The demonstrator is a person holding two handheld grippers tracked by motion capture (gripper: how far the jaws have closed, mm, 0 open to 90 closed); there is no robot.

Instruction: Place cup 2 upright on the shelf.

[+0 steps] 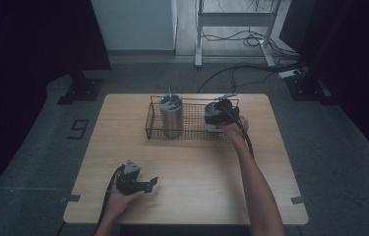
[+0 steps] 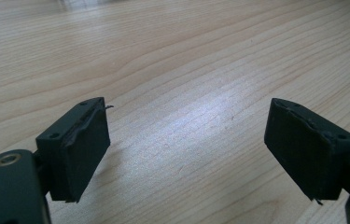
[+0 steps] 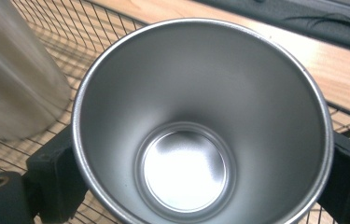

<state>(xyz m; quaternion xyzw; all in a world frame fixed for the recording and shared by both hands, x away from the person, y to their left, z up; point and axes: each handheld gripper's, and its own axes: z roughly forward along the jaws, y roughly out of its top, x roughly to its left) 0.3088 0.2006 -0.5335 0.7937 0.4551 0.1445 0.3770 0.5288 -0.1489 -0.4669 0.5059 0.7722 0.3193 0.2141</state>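
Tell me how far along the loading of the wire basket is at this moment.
Done: one steel tumbler stands upright in the wire basket. In hand: the right gripper clamps a second steel cup over the basket's right part. Left: set it down and let go. The left gripper sits with nothing between its jaws over the table.

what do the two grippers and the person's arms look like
Both grippers are black, boxy hand-held tools. The left gripper carries a grey three-cornered plate on top and a black cable trailing back past the wrist. Its jaws end in flat rectangular black pads with small screw holes. The right gripper has a thick black cable running along the forearm. Both forearms are bare, no sleeves visible.
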